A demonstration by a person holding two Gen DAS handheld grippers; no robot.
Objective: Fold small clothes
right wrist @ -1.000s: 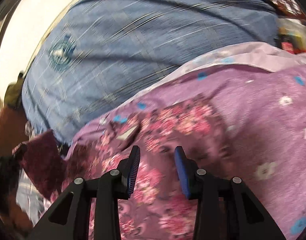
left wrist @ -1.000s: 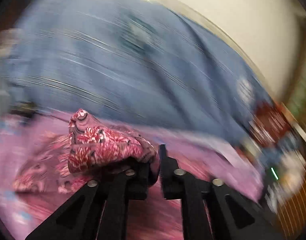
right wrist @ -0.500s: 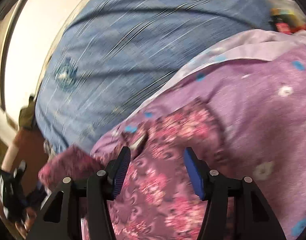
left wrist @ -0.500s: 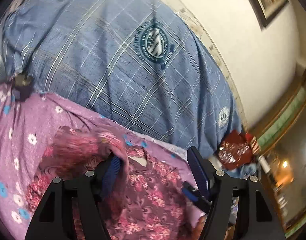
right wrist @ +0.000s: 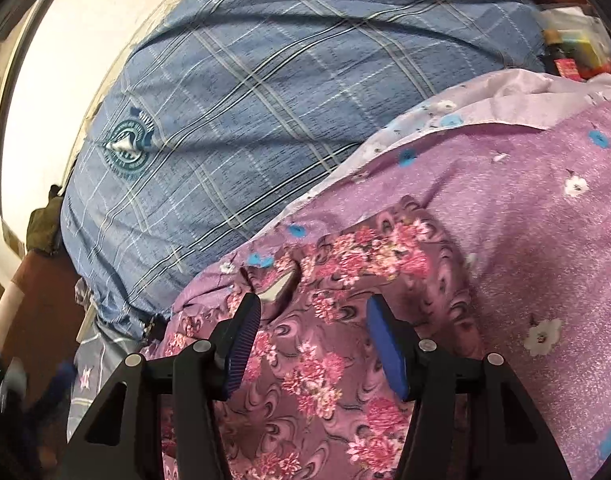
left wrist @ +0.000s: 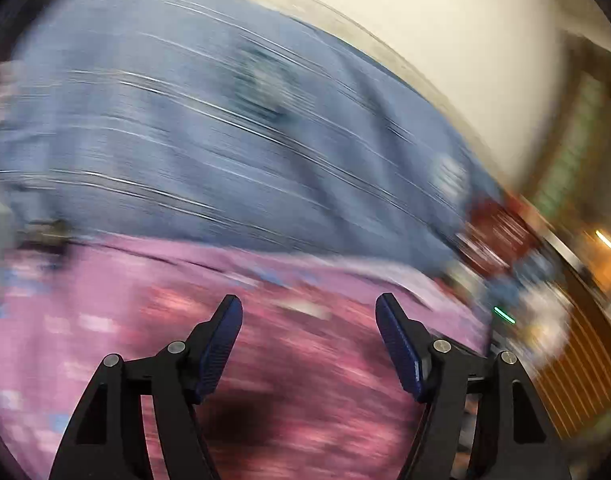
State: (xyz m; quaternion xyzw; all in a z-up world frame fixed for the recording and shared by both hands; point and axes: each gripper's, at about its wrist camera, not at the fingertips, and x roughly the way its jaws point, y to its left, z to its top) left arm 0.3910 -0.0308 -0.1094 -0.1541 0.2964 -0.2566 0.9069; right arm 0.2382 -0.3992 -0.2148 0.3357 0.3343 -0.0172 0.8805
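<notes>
A small maroon garment with pink flowers (right wrist: 345, 320) lies flat on a purple flowered sheet (right wrist: 545, 208). A pale label shows at its neck opening (right wrist: 279, 288). My right gripper (right wrist: 313, 316) is open and empty, just above the garment near the neck. The left wrist view is blurred by motion. There the garment (left wrist: 305, 360) shows as a pink-red smear under my left gripper (left wrist: 307, 312), which is open and empty.
A blue checked pillow (right wrist: 265, 100) with a round teal emblem lies behind the sheet; it also shows in the left wrist view (left wrist: 225, 140). A white wall rises behind it. Clutter of small items (right wrist: 573, 48) sits at the far right.
My left gripper held a fold of the garment a second ago, then let it go and opened wide; it is moving fast now. My right gripper has opened wider.
</notes>
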